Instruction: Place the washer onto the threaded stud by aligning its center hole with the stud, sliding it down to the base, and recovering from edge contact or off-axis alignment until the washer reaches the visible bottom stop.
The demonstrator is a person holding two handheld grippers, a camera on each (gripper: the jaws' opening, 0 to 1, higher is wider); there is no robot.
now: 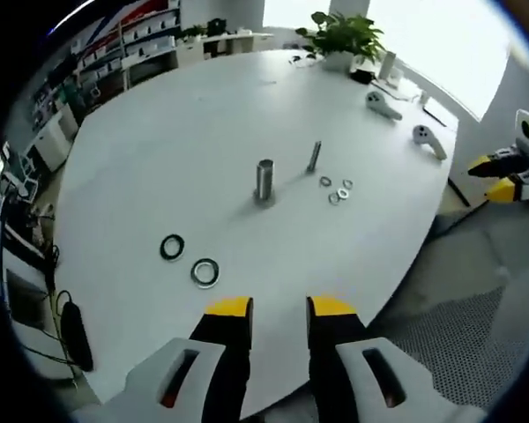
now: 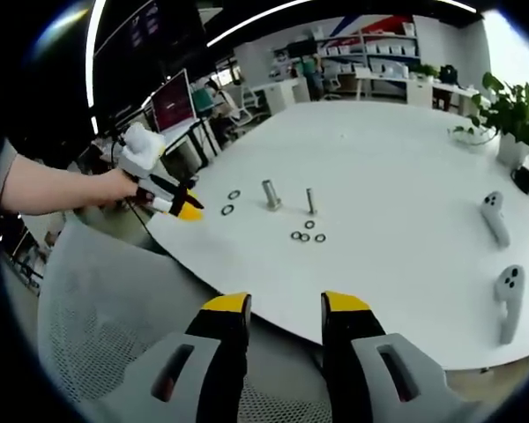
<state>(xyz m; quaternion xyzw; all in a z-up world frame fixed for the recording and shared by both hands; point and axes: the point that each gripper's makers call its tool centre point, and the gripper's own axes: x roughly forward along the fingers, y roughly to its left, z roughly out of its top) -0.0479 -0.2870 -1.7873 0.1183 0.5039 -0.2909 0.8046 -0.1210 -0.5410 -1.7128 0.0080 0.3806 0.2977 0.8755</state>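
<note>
Two studs stand upright mid-table: a thick one (image 1: 264,181) (image 2: 271,194) and a thin threaded one (image 1: 314,156) (image 2: 310,201). Several small washers (image 1: 337,191) (image 2: 306,234) lie flat beside the thin stud. Two large washers, a dark one (image 1: 172,247) (image 2: 234,195) and a silvery one (image 1: 204,272) (image 2: 227,210), lie nearer the table edge. My left gripper (image 1: 280,308) (image 2: 185,210) hovers over that edge, open and holding nothing. My right gripper (image 2: 285,304) (image 1: 496,175) is off the table on another side, open and holding nothing.
The white round table (image 1: 159,132) (image 2: 406,176) carries two white controllers (image 1: 383,106) (image 2: 494,216) and a potted plant (image 1: 339,40) (image 2: 511,110) on its far side. A grey mesh chair (image 2: 88,300) sits beside the table. Shelves (image 1: 128,44) line the wall.
</note>
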